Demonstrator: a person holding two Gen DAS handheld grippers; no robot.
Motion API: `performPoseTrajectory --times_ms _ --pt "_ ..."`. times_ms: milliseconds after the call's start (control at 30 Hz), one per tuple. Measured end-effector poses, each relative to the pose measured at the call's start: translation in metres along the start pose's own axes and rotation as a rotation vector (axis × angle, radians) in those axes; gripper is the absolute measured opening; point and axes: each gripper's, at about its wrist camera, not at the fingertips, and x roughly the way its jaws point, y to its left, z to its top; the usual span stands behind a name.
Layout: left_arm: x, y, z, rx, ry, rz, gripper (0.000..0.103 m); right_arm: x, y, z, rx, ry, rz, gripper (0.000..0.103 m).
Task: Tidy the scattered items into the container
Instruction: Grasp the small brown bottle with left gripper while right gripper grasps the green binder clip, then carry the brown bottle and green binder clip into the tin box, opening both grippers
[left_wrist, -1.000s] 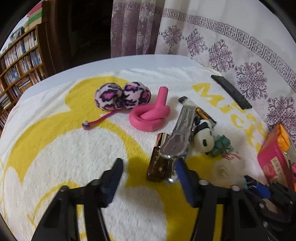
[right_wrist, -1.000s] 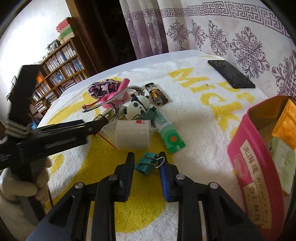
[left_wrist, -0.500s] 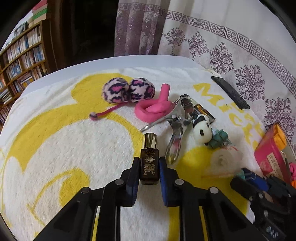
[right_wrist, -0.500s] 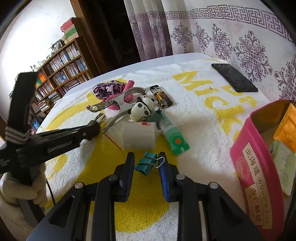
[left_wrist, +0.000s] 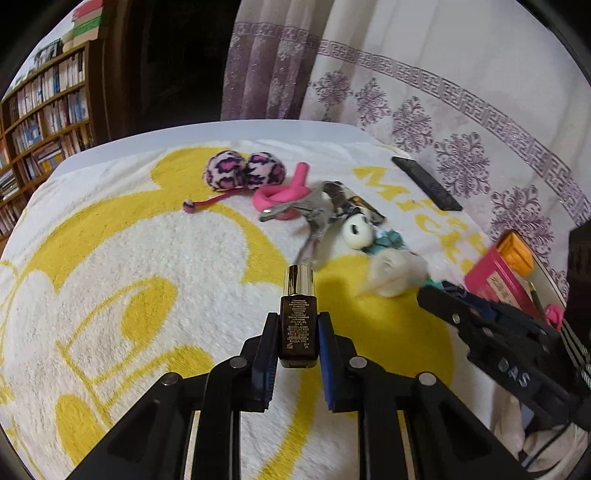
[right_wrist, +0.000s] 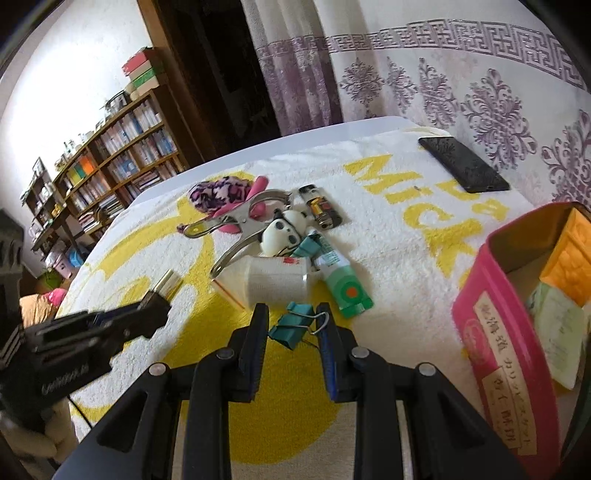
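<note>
While the left hand-held gripper (left_wrist: 298, 341) is clamped on a small dark serum bottle (left_wrist: 297, 325) with a gold cap, the bottle stands out forward between the pads, above the yellow-and-white towel (left_wrist: 129, 258) on the table. The right hand-held gripper (right_wrist: 293, 330) is partly closed with a teal binder clip (right_wrist: 291, 326) between its fingers; the pads press on the clip's sides.

Only the right wrist view looks into the pink container (right_wrist: 495, 332), just right of that gripper, open, with an orange packet (right_wrist: 569, 254) and papers inside. It also shows clearly the lighter (right_wrist: 321, 206), green tube (right_wrist: 343, 280), white roll (right_wrist: 273, 282), panda figure (right_wrist: 282, 234) and metal clamp (right_wrist: 236, 229), near and beyond the clip. The left wrist view, blurred there, shows better the leopard pom-poms (left_wrist: 245, 171) and pink foam roller (left_wrist: 284, 192). Both show the black phone (right_wrist: 463, 164) at the far edge.
</note>
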Motion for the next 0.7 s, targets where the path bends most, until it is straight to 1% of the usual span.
performPoseTrajectory --times_ms 133,300,433,567,700 --pt "-0.003 -0.004 -0.007 0.014 0.001 -0.012 0.021 -0.018 0.001 -0.003 0.011 -0.03 -0.024 0.029" --pt "-0.008 -0.007 -0.008 0.013 -0.008 -0.03 0.021 -0.048 0.007 -0.011 -0.003 -0.065 -0.04 0.029" --pt "-0.013 -0.012 -0.008 0.024 -0.016 -0.04 0.021 -0.073 0.004 -0.011 0.008 -0.103 -0.056 0.029" --pt "-0.017 -0.02 -0.008 0.042 -0.02 -0.044 0.021 -0.1 -0.009 -0.011 0.025 -0.154 -0.101 0.029" --pt "-0.018 -0.031 -0.008 0.062 -0.014 -0.056 0.021 -0.13 -0.03 -0.015 0.056 -0.207 -0.183 0.029"
